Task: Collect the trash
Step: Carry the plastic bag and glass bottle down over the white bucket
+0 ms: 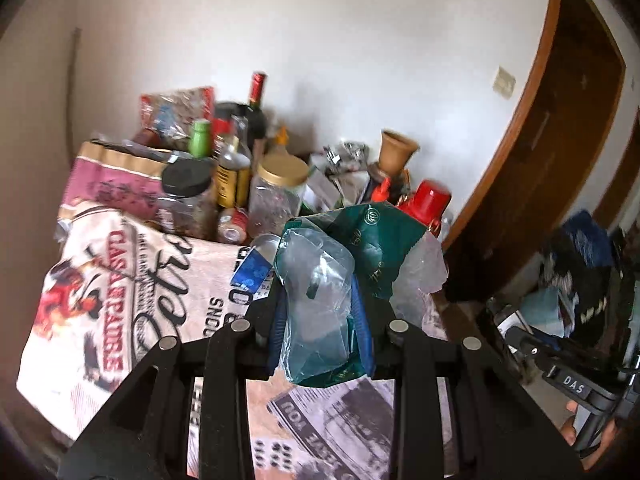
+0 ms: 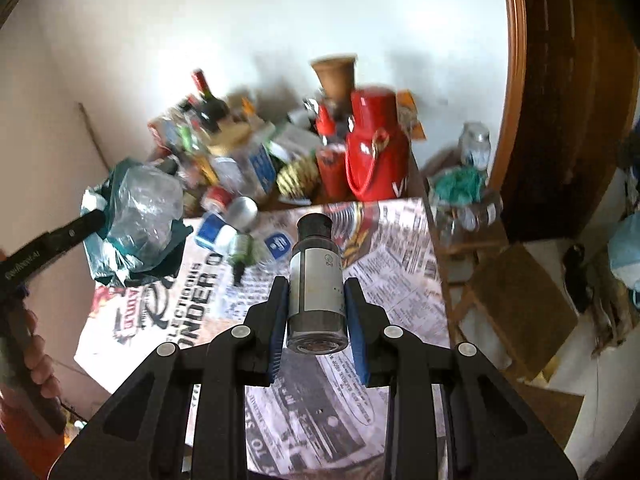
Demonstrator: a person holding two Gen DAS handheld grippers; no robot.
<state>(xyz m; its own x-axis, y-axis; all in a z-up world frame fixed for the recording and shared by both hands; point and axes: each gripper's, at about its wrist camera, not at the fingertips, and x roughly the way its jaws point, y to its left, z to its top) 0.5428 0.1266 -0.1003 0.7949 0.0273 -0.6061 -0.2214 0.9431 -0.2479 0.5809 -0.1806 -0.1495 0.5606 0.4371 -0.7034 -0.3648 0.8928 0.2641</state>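
Right gripper (image 2: 318, 300) pads clamping small bottle (image 2: 316, 276)

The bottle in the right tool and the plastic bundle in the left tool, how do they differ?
The small bottle is rigid and cylindrical, with a dark cap and a pale label; the plastic bundle is soft, crumpled film, part clear and part green. The bottle sits neatly between the right tool's pads, while the bundle spills out beyond the left tool's fingers. Both are gripped and held up off the newspaper-print tablecloth.
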